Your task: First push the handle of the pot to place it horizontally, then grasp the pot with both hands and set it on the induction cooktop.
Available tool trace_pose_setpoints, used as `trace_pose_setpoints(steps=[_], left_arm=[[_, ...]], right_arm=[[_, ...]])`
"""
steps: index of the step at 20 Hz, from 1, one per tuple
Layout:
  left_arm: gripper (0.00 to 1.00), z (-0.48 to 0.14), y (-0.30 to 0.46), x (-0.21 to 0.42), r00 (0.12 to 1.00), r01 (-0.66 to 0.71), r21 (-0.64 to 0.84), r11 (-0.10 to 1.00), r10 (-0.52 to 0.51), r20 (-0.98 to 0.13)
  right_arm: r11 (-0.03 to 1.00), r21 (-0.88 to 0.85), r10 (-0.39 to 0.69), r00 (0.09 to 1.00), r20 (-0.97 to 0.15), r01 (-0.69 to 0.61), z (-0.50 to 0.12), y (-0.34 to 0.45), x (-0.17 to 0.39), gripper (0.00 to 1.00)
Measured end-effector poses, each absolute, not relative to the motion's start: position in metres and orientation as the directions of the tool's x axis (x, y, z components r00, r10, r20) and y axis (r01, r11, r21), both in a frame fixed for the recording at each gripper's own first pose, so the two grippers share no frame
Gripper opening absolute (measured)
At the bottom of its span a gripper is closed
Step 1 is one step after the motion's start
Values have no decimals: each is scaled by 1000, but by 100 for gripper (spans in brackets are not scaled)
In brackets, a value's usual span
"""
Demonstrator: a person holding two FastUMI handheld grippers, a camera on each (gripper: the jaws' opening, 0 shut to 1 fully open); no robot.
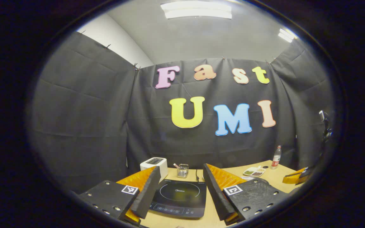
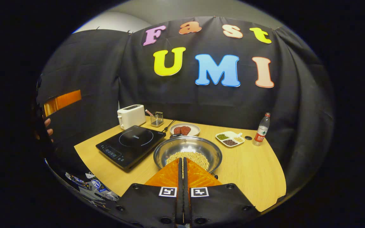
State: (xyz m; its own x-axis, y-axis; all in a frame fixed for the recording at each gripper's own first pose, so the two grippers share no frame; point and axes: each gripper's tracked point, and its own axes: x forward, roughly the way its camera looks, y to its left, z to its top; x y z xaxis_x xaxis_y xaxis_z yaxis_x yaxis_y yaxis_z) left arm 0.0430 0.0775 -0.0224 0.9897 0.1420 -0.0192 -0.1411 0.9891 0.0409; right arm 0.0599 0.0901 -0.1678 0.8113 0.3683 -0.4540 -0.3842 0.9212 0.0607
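A steel pot [image 2: 187, 150] with pale beans in its bottom stands on the wooden table [image 2: 252, 171], just right of the black induction cooktop [image 2: 128, 144]. A small loop handle [image 2: 176, 136] shows on the pot's far rim. My right gripper [image 2: 182, 159] is shut with nothing between its fingers, and its tips hang over the pot's near rim. My left gripper [image 1: 181, 167] is open above the table's near edge, and the induction cooktop [image 1: 179, 196] lies between its fingers. In the right gripper view the left gripper [image 2: 62, 100] and a hand [image 2: 47, 126] are at the far left.
A white toaster [image 2: 131, 115] and a glass holder [image 2: 156, 119] stand behind the cooktop. Behind the pot sits a plate with red pieces [image 2: 185, 129], then a divided dish [image 2: 230, 138] and a water bottle [image 2: 261, 129] to its right. Papers [image 2: 87, 182] lie below the table's left edge.
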Motion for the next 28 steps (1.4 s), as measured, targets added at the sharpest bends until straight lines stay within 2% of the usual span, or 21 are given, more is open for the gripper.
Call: trace_pose_setpoints(steps=[7,8,9,10,13,14,15,17,19,20,21,23,25,27,28], left_arm=[[79,-36,69,64,976,-209,61,976,212,-52],[85,-37,69,67,974,-215,65,975,218,-55],[79,-39,70,69,972,-222,69,973,226,-58],[80,-40,69,71,971,-228,74,971,232,-62],[79,-45,69,75,966,-242,79,967,248,-76],[79,-46,69,77,964,-246,83,966,252,-80],[79,-48,69,77,963,-248,89,965,256,-83],[82,-49,69,81,962,-250,100,963,259,-88],[80,-51,66,84,961,-250,107,962,260,-94],[85,-52,65,85,961,-248,108,963,258,-95],[82,-54,62,87,962,-245,109,963,255,-99],[85,-59,57,90,963,-236,108,966,247,-109],[82,-59,51,93,965,-228,104,968,239,-109],[80,-60,46,97,967,-220,102,970,231,-108],[82,-60,43,98,968,-218,100,971,228,-108]], right_arm=[[859,94,449,655,-607,-503,-240,96,70,2],[852,97,454,633,-627,-515,-249,97,72,0],[845,97,458,617,-640,-527,-256,97,73,2],[837,96,461,600,-654,-538,-264,98,73,0],[819,91,464,562,-685,-566,-282,100,78,2],[815,92,464,550,-694,-572,-288,100,80,6],[813,93,461,538,-705,-575,-294,99,80,2],[811,89,453,525,-721,-578,-303,96,83,0],[816,73,434,525,-732,-573,-309,90,86,2],[819,73,429,523,-736,-569,-312,87,88,2],[823,82,430,522,-736,-562,-313,86,89,2],[829,81,424,527,-736,-554,-314,84,90,2],[832,66,412,534,-739,-551,-315,79,93,0],[840,59,398,538,-743,-539,-316,74,97,2],[846,55,388,542,-745,-530,-316,70,100,2]])
